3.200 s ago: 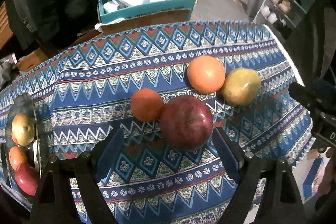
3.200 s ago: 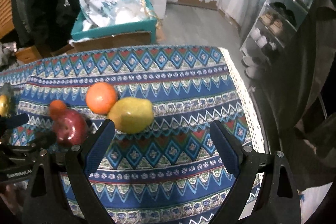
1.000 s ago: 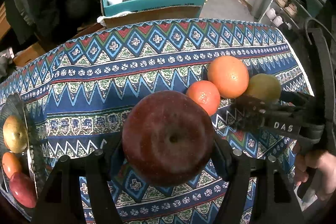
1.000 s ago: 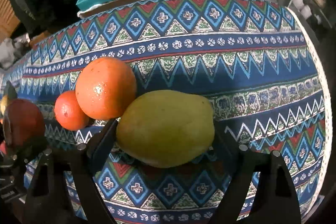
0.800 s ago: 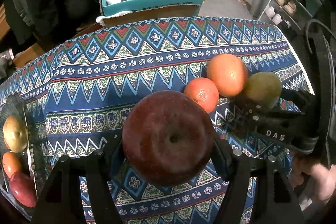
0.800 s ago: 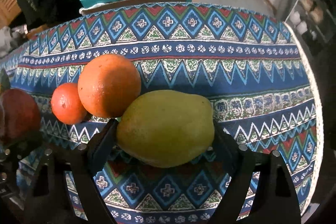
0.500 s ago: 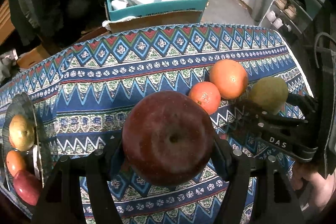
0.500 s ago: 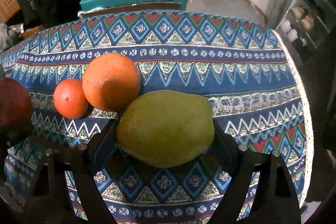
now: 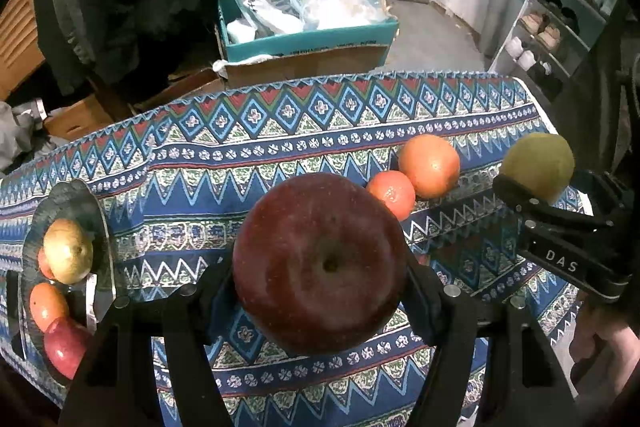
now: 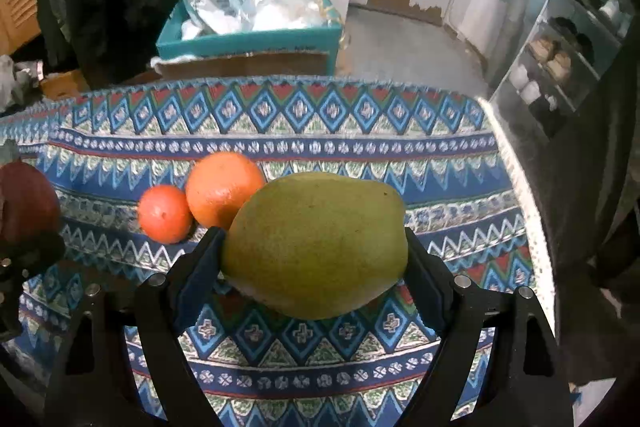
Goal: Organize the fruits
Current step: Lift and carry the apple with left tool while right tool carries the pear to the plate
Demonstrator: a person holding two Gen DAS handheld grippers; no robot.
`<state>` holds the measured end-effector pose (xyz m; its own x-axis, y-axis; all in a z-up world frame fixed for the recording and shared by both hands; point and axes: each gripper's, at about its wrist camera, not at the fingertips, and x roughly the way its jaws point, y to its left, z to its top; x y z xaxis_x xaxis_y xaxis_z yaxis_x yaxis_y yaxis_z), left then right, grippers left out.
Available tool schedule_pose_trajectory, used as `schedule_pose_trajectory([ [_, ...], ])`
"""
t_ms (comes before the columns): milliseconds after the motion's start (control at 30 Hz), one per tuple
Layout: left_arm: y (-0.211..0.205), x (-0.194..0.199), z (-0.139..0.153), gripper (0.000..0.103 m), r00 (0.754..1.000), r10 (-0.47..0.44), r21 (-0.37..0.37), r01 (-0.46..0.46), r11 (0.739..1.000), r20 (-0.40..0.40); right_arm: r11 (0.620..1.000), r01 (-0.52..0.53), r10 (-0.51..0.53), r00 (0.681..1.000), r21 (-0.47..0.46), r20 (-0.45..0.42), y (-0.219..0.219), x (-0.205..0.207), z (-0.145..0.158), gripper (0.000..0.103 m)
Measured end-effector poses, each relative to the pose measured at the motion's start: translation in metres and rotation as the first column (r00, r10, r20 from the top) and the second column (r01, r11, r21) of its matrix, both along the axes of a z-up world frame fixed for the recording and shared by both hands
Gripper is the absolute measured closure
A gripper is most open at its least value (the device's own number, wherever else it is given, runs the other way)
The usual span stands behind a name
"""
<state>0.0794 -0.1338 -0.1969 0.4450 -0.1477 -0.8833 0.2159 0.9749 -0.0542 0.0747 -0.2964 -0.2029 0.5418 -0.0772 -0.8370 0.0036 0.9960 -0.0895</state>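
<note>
- Left hand-held gripper (image 9: 320, 291): pinches the dark red apple (image 9: 320, 263) between its two fingers, the fruit raised above the patterned cloth of the bench (image 9: 248, 147), dimple end toward the camera.
- Right hand-held gripper (image 10: 314, 267): pinches the green-yellow mango (image 10: 316, 243) by its two ends, lifted clear of the cloth. In the left wrist view this hand-held gripper appears to the right of the apple, mango at its tip.
- Large orange (image 9: 429, 166): rests on the cloth beyond and to the right of the apple; in the right wrist view it lies just behind the mango's left end.
- Small orange (image 9: 392, 193): lies touching or nearly touching the large orange, on the side nearer the apple.
- Dark plate (image 9: 72, 195): sits well to the left of the apple, at the bench's left end, and carries a yellowish fruit (image 9: 68, 251), an orange fruit (image 9: 48, 307) and a red fruit (image 9: 66, 349).
- Teal box (image 9: 308, 41): stands on the floor beyond the bench, behind the apple, filled with white bags.
- Shoe rack (image 10: 568, 39): stands far to the right of the mango, against the wall.
</note>
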Motion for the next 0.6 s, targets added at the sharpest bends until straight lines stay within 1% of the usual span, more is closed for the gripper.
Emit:
schedule_pose_trajectory([
  [100,0.004,-0.004,0.008,0.032,1.0,0.004,-0.006,-0.004,1.0,0.01,1.0,-0.007,0.007,1.0,-0.008,0.026,0.004,-0.002,0.015,0.019],
  [233,0.008,-0.009,0.02,0.032,0.999,0.008,-0.018,-0.007,1.0,0.034,1.0,-0.014,0.014,0.998,0.004,0.056,0.008,-0.003,0.031,0.019],
  [400,0.017,-0.016,0.04,0.032,0.997,0.023,-0.042,-0.02,0.999,0.077,1.0,-0.021,0.02,0.996,0.015,0.092,0.013,-0.01,0.051,0.019],
  [600,0.027,-0.025,0.065,0.032,0.991,0.034,-0.053,-0.027,0.998,0.132,0.999,-0.029,0.026,0.991,0.021,0.132,0.017,-0.018,0.076,0.019],
])
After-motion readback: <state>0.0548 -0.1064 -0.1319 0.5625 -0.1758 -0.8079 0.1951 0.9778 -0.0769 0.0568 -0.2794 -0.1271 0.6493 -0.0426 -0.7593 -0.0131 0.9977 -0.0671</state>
